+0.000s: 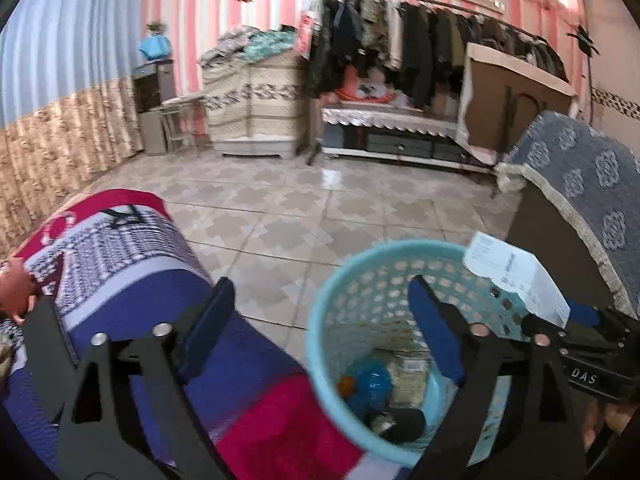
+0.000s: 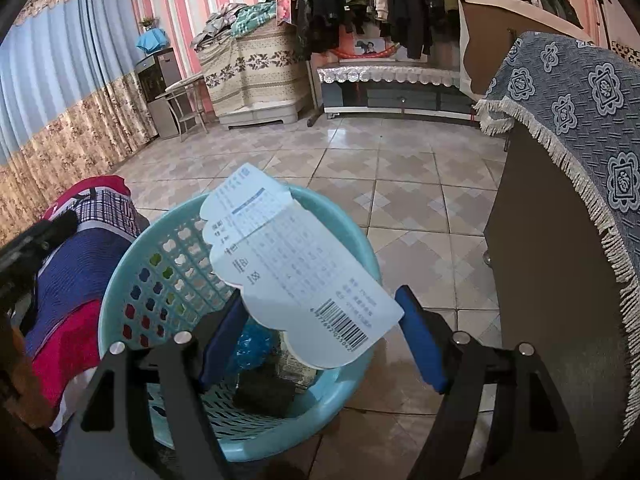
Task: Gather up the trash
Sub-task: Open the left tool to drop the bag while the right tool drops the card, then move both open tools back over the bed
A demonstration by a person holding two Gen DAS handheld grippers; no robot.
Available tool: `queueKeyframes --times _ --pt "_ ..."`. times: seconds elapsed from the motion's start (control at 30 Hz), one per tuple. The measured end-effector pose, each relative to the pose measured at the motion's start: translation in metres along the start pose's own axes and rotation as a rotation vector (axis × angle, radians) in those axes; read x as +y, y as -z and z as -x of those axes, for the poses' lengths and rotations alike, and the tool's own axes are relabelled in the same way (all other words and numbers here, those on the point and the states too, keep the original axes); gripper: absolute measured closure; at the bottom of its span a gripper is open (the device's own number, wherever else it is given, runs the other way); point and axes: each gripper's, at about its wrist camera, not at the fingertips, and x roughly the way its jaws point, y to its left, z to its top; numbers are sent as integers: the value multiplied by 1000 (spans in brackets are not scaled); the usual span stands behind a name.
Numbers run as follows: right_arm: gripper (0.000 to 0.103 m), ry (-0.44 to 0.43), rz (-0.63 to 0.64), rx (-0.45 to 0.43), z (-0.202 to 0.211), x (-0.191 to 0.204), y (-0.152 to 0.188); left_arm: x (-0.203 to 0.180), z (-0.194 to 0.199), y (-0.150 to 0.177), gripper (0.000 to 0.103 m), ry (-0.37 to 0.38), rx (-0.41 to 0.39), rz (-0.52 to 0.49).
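A turquoise perforated basket [image 1: 360, 276] [image 2: 132, 256] stands on the tiled floor and holds a blue wrapper [image 1: 372, 384], a dark item [image 1: 400, 420] and other scraps. A white printed card with a barcode [image 2: 296, 268] [image 1: 516, 276] hangs over the basket between the spread fingers of my right gripper [image 2: 320, 336]; I cannot tell whether either finger touches it. My left gripper [image 1: 320, 332] is open and empty, just above the basket's near left rim. The right gripper's body shows in the left wrist view [image 1: 592, 344].
A bed with a blue, red and checked blanket [image 1: 120, 264] [image 2: 76, 264] lies left of the basket. A dark cabinet under a blue fringed cloth [image 2: 560, 184] [image 1: 580, 192] stands at the right. A clothes rack [image 1: 420, 44], low bench and covered drawers line the far wall.
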Motion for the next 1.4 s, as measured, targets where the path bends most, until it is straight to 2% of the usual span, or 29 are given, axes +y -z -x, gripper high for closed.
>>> queueKeyframes --times 0.1,0.23,0.33,0.47,0.73,0.97,1.4 --pt "29 -20 5 5 -4 6 0 17 7 -1 9 -43 -8 13" --pt "27 -50 4 1 -8 17 0 38 17 7 8 -88 -8 37" --pt "13 -63 3 -25 -9 28 -1 53 26 12 8 -118 -15 60" --pt "9 -50 32 -31 -10 38 -1 70 37 13 7 -138 -18 92" --pt "8 -44 45 -59 -1 46 0 90 62 22 6 -184 -43 97" --pt "8 -53 83 -98 12 64 2 112 87 34 6 -202 -40 143" --pt "8 -122 185 -152 41 114 13 180 148 63 6 -332 -44 218"
